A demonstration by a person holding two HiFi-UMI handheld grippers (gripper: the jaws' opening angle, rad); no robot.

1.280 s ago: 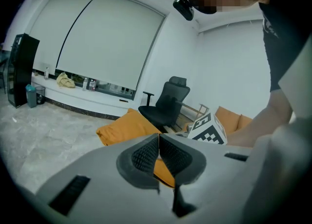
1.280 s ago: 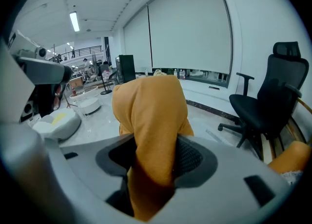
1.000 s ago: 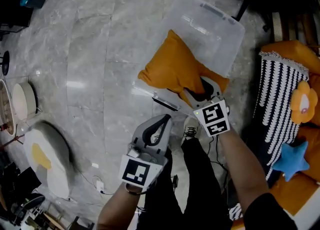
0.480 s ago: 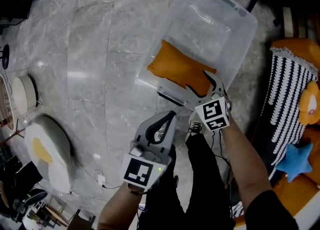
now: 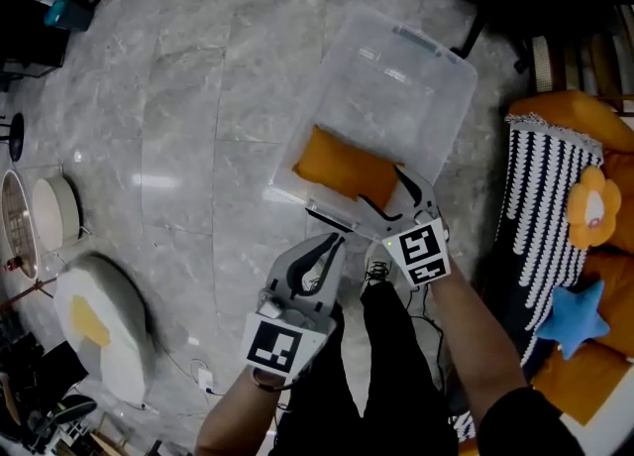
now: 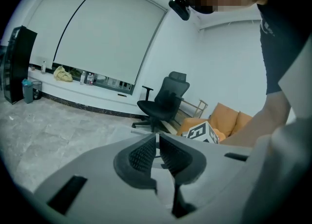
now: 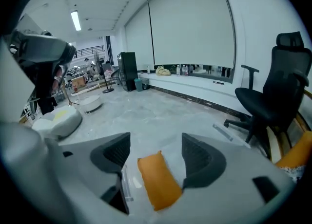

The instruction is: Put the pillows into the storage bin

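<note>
Pillow (image 5: 342, 165) lies in the bin (image 5: 421, 97).
Right gripper (image 5: 384, 191), its jaws just opening wide, grips nothing; left gripper (image 5: 332, 243) is closed, empty.

No readable text, labels or numbers.

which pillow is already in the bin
The plain orange pillow, lying inside the clear storage bin. The white egg-shaped pillow sits on the floor, and the striped pillow lies outside at right.
</note>
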